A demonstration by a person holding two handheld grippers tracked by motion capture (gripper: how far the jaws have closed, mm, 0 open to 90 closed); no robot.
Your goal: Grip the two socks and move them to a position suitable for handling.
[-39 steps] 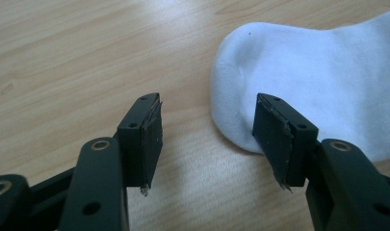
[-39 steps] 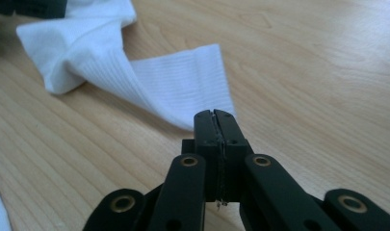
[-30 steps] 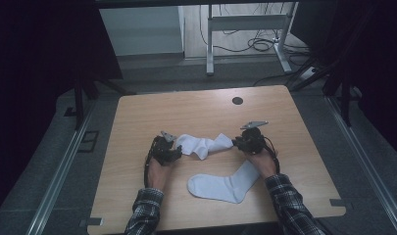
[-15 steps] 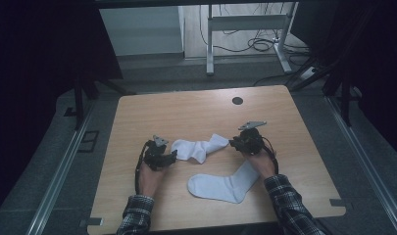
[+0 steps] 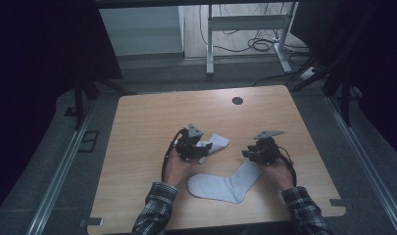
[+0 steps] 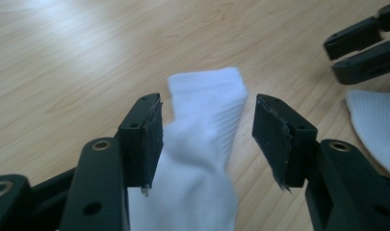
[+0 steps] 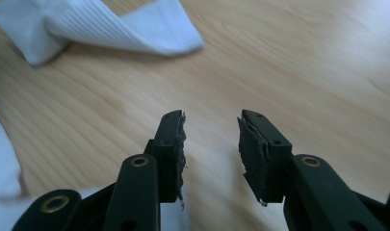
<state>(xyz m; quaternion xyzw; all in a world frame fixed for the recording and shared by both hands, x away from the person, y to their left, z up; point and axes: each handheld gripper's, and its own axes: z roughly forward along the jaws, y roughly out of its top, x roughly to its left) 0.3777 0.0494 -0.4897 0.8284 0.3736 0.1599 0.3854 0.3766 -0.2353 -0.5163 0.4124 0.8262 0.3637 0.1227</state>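
Folded sock, now released rightward.

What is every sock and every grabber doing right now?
Folded sock: bunched on the table, between the left gripper's jaws but not pinched.
Flat sock: spread flat, untouched.
Left gripper: open around the folded sock.
Right gripper: open, holding nothing, jaws just opened wider.
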